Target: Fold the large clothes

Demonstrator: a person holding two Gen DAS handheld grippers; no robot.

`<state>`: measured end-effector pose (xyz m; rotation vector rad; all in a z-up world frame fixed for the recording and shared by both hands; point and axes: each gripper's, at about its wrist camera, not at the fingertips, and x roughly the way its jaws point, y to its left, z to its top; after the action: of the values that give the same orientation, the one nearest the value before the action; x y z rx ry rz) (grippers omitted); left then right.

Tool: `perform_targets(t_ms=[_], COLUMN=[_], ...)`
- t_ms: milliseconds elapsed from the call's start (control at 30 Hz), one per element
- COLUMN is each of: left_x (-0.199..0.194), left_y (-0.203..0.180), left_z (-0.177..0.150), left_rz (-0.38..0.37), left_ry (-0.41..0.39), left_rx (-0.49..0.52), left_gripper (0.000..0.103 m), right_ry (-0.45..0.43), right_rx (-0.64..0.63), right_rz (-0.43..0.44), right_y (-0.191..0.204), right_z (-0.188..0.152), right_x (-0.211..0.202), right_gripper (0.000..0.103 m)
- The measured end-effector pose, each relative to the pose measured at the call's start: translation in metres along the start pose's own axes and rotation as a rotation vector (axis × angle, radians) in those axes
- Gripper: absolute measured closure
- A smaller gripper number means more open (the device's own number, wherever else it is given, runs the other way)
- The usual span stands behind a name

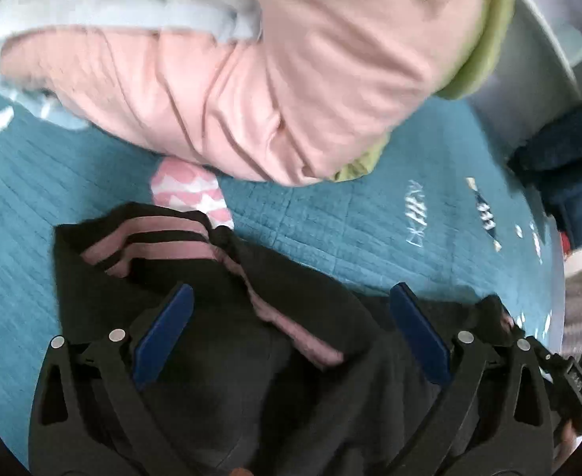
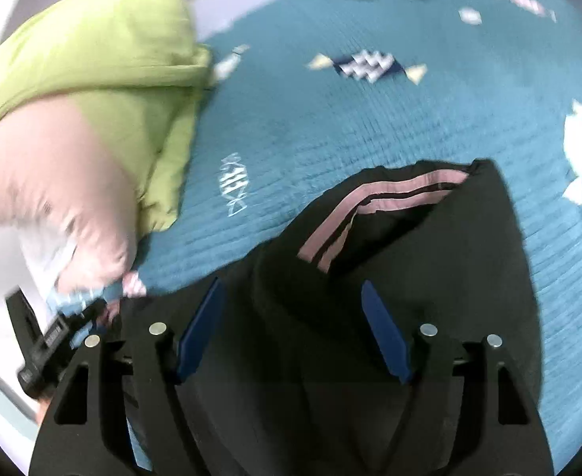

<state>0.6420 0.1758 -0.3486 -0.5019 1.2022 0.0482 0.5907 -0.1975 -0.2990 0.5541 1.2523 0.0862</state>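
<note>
Left wrist view: the left gripper [image 1: 291, 331] has its jaws spread over the soft black garment with pink stripes [image 1: 219, 277], which lies crumpled on the teal quilted bedcover [image 1: 350, 222], near a pink puffy pillow [image 1: 275, 91].

Right wrist view: the right gripper [image 2: 291, 331], jaws also spread, is above the same garment [image 2: 429, 238]; a lime-green cushion [image 2: 104, 63] lies on the bedcover [image 2: 330, 127] well apart from the garment.

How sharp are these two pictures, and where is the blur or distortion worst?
Left wrist view: the pink garment at the top is smeared by motion, while the left gripper and the black garment look sharper. Right wrist view: the green garment and the teal bedspread are streaked, and the right gripper looks crisp. Both views bend strongly toward dark round fisheye edges.
</note>
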Motion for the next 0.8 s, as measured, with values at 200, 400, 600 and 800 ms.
perform_targets(t_ms=[200, 400, 600, 800], left_x=[0.040, 0.070, 0.075, 0.057], left_y=[-0.005, -0.021, -0.021, -0.025], left_z=[0.005, 0.010, 0.010, -0.006], left_rz=[0.081, 0.240, 0.284, 0.296], left_ry=[0.115, 0.201, 0.211, 0.150], left_rx=[0.030, 0.088, 0.071, 0.153], left_gripper=[0.004, 0.004, 0.005, 0.027], right_ry=[0.074, 0.128, 0.171, 0.108], right_rx=[0.053, 0.157, 0.211, 0.044], right_rz=[-0.078, -0.046, 0.011, -0.078], right_y=[-0.013, -0.033, -0.029, -0.012], right_z=[0.029, 0.044, 0.050, 0.032], right_x=[0.030, 0.050, 0.070, 0.078], right_gripper=[0.034, 0.034, 0.034, 0.075])
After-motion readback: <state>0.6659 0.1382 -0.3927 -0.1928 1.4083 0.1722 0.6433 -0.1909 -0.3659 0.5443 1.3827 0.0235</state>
